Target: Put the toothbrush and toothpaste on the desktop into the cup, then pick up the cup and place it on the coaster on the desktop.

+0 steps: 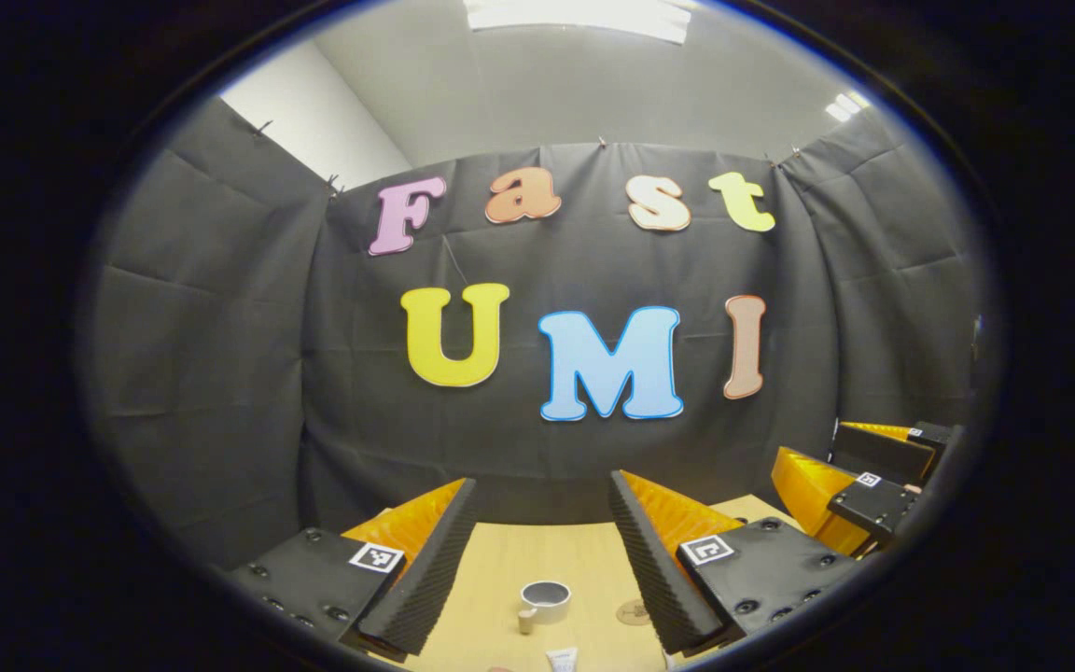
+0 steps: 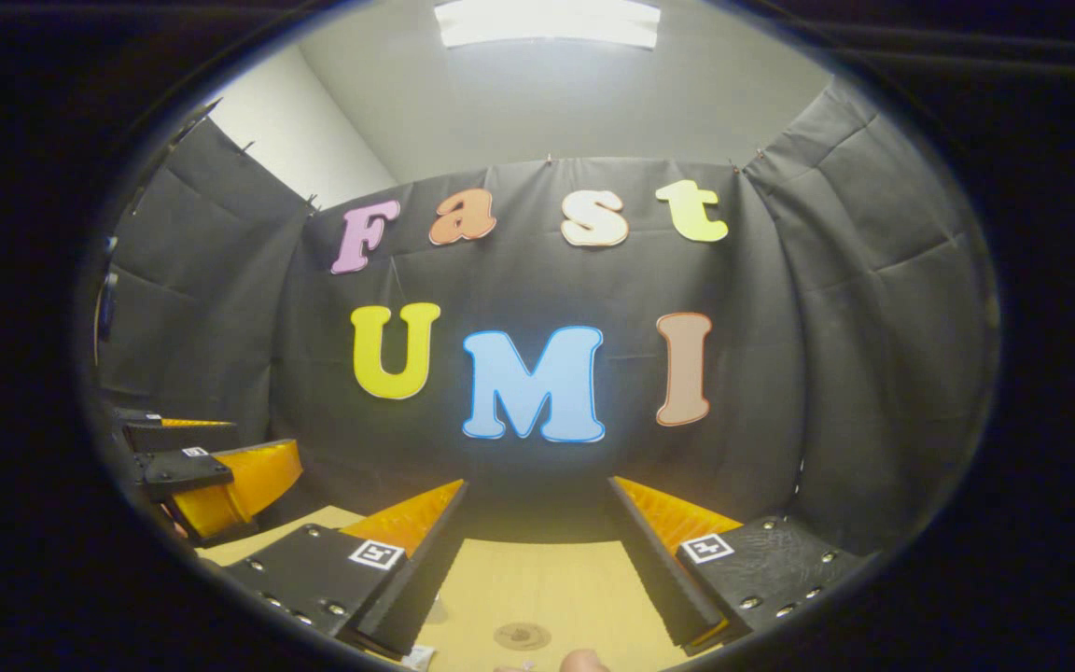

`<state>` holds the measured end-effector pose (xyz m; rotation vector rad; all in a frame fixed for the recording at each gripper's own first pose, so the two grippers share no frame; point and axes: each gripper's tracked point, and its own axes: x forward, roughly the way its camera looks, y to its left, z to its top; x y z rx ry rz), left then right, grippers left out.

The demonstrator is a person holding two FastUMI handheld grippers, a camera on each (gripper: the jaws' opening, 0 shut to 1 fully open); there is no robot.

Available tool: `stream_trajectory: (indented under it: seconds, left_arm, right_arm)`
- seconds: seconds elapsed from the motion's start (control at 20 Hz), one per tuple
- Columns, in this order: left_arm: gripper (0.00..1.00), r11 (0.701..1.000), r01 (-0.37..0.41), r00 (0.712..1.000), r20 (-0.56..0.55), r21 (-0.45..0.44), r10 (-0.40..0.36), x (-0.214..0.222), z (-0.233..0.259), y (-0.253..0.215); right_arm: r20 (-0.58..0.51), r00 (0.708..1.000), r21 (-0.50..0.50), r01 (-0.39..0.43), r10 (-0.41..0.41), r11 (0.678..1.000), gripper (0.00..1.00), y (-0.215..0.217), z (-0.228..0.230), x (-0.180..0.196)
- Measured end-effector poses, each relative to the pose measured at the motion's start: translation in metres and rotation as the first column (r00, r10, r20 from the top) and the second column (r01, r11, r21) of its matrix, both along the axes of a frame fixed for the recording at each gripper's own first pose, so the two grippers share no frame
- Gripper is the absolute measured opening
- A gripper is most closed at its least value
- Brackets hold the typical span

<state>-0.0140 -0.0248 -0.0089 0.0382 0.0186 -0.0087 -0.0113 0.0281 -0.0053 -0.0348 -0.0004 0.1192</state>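
Cup [image 1: 545, 602]: pale, upright, handle at its left, stood on counter [image 1: 500, 579]. Coaster [image 1: 633, 612]: round, brown, flat, near cup's right. Toothpaste [image 1: 562, 659]: white end at lower edge, near cup.

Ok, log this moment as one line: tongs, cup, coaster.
left tongs: open, nothing held | right tongs: open, nothing held | cup: on desktop, not on coaster | coaster: bare, beside cup
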Motion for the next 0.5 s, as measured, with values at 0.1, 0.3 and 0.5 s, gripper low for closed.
stream_trajectory:
  seconds: [0.1,0.3,0.5]
  left_arm:
    - [0.93,1.000,0.011,1.000,-0.019,0.007,-0.011,-0.001,-0.008,-0.003]
    - [0.95,0.999,0.039,0.997,-0.073,-0.011,-0.039,-0.001,-0.033,-0.011]
    - [0.95,0.999,0.041,0.981,-0.190,-0.009,-0.042,0.002,-0.087,-0.013]
  right_arm:
    - [-0.016,1.000,0.000,0.000,0.000,1.000,0.92,-0.001,-0.006,-0.002]
    - [-0.089,0.996,-0.020,-0.001,0.000,1.000,0.92,0.000,-0.026,-0.001]
    - [-0.201,0.980,-0.035,-0.019,0.011,0.999,0.92,-0.005,-0.072,-0.010]
